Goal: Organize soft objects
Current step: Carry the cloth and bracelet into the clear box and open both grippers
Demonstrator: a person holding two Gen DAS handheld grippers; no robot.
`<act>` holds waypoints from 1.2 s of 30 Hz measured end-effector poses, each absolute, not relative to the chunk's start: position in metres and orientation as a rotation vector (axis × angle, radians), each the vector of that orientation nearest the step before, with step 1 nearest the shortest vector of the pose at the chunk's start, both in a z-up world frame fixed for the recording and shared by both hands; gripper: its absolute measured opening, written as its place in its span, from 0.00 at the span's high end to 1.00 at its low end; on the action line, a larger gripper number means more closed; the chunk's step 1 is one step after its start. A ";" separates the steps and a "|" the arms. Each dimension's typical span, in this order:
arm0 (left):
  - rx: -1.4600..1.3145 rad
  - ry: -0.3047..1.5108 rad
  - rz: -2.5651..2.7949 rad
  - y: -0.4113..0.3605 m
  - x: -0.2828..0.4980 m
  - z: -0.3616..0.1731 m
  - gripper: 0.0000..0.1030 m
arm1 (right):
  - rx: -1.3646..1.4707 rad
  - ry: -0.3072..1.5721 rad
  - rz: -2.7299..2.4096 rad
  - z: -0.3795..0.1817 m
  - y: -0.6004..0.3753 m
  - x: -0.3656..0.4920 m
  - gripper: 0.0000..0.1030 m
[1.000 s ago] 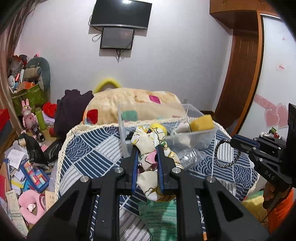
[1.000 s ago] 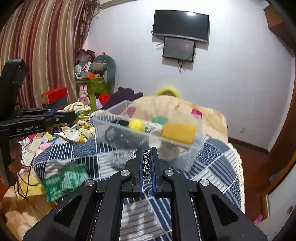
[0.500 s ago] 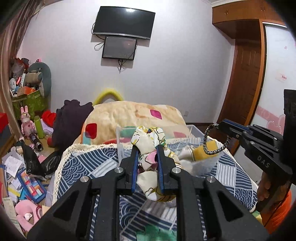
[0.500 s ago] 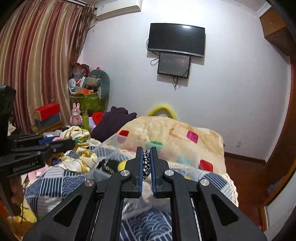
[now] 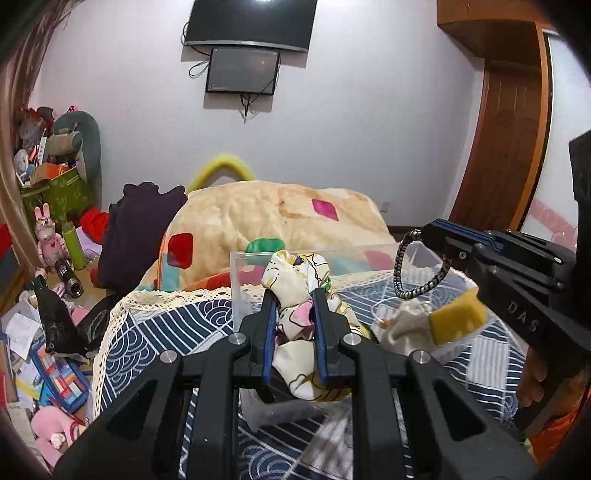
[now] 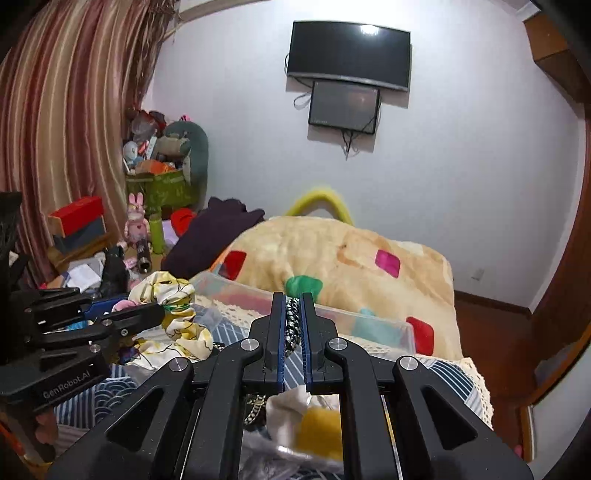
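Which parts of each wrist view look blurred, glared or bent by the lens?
Left wrist view: the door frame bows from fisheye distortion; glare sits on the television; the bedspread near the bottom smears.
Right wrist view: the yellow sponge under the right claw is blurred; the curtain curves.

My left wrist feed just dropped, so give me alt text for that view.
The left gripper is shut on a cream cartoon-print cloth, held above a clear plastic bin on a blue patterned bedspread. At right, the right gripper holds a black-and-white braided loop over the bin, near a yellow sponge.
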State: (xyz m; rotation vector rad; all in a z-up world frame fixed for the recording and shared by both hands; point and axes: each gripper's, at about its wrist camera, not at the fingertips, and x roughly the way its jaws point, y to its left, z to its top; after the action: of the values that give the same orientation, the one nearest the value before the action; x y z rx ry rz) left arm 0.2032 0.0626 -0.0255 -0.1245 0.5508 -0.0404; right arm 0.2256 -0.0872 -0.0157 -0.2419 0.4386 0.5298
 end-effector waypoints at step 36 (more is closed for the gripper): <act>-0.105 0.615 -0.075 0.061 0.194 -0.016 0.26 | -0.225 0.539 0.527 -0.022 -0.107 0.219 0.24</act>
State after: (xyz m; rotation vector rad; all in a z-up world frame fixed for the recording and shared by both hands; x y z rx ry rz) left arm 0.1941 0.0608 -0.0163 -0.1053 0.6148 -0.0749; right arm 0.2194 -0.1073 -0.0217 -0.2252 0.5392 0.5273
